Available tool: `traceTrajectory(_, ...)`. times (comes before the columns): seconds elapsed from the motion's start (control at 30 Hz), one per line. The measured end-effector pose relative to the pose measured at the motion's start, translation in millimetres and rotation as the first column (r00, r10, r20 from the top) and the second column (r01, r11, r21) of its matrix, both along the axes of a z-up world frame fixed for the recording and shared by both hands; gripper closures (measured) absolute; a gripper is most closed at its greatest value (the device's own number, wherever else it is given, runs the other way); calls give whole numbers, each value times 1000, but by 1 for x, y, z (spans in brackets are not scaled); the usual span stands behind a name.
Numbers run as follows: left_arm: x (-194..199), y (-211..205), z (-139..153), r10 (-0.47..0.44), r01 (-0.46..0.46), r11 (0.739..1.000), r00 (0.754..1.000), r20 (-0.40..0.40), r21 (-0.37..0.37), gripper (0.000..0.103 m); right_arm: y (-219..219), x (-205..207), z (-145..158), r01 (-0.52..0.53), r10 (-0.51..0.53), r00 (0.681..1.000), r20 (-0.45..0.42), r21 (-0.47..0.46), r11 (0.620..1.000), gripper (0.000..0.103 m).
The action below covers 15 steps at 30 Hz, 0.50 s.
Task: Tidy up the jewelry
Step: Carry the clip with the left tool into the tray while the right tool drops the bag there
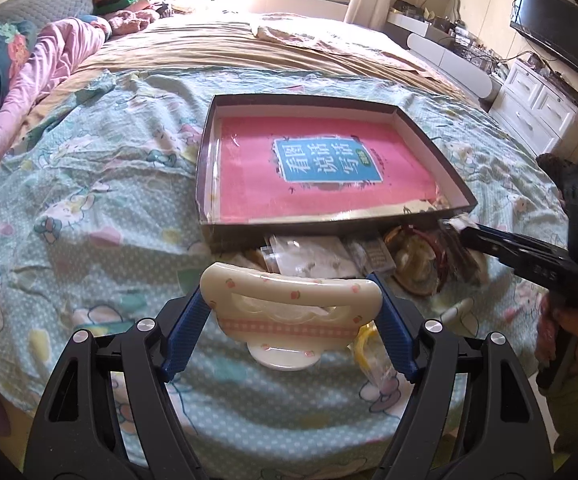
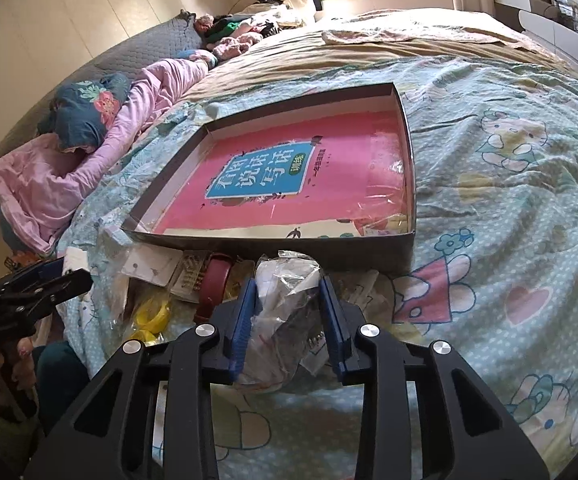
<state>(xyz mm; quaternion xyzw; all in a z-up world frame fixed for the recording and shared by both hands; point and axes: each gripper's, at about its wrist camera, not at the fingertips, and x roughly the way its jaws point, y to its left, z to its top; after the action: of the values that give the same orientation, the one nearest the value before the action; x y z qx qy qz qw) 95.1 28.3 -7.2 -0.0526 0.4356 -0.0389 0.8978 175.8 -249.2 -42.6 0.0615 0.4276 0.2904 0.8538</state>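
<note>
A: Jewelry pile [image 2: 209,280] sits on the bed, touching the near wall of the tray [image 1: 433,148]. Tray holds only a pink book [image 1: 321,168]; no jewelry in it. Judged: sorting barely begun.

B: Go left to right. Left gripper [image 1: 291,312]?

A: Spread wide around a cream stand [image 1: 289,300], blue pads against both its ends. Holding it, as far as the left view shows. The stand is above the quilt, just short of the pile.

B: Pile contents?

A: Clear packets with a white card [image 2: 149,266], a yellow ring [image 2: 155,312] in plastic, a red strap [image 2: 215,284], round amber pieces [image 1: 413,264]. Some blurred; cannot name them all.

B: Right gripper [image 2: 289,320]?

A: Half closed on a crumpled bag [image 2: 285,300], pads pressing both sides. Contents unclear through the plastic. It is at the pile's right end, near the tray's front wall.

B: Left to do?

A: Judged: nearly everything. Each packet, the strap and the ring are outside the tray; the bag and stand are held, not placed.

B: Surface, room?

A: Soft, wrinkled cartoon-print quilt [image 2: 509,184], so the tray may tilt under load. Pink bedding [image 1: 49,64] and pillows far left, bright window behind, white drawers [image 1: 537,108] and a TV [image 1: 557,28] on the right.
</note>
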Motion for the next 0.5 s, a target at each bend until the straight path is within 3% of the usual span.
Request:
traceTrajectory(0.23, 23, 2, 4, 5, -5, 1000, 1000, 10, 5, 34, -7, 3, 35, 5, -8, 996, 88, 30, 1000, 72)
traceTrajectory(0.5, 60, 11, -1, 36, -36, 999, 999, -5, -6, 34, 7, 36, 45, 17, -18, 989, 148, 6, 1000, 72)
